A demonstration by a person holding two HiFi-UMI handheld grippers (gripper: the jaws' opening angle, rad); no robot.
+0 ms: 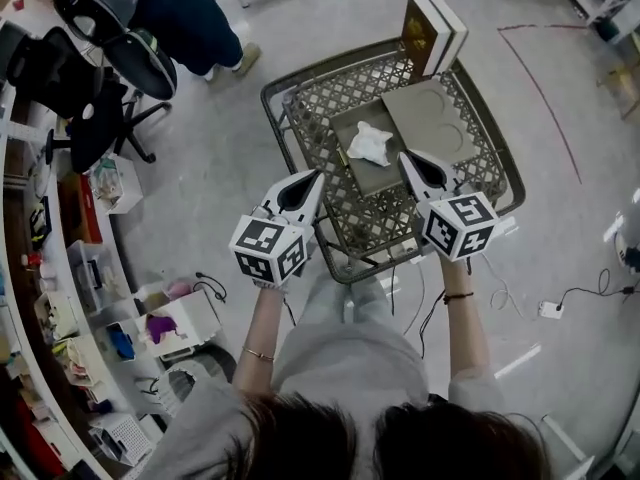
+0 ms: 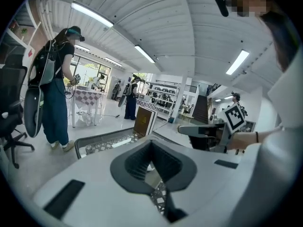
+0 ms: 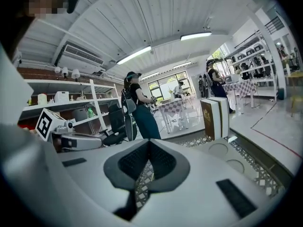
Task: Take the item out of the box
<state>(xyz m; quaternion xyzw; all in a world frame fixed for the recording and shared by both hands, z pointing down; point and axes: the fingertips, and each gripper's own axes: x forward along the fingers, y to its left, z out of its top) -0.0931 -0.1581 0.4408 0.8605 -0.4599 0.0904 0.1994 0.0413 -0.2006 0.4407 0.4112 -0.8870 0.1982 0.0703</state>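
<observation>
Two grippers: side by side over the near part of the dark metal lattice-top bench [image 1: 372,226].
Left gripper [image 1: 313,177]: jaws together, nothing between them.
Right gripper [image 1: 406,157]: jaws together, nothing between them.
Box: tall brown-and-white cardboard box [image 1: 433,30], upright at the bench's far edge.
Item: crumpled white item [image 1: 369,143], lying on a flat grey-green tray [image 1: 368,176] mid-bench, just beyond and between the two gripper tips.
Second tray: grey-green tray with round recesses [image 1: 437,118], beside the first, in front of the box.
</observation>
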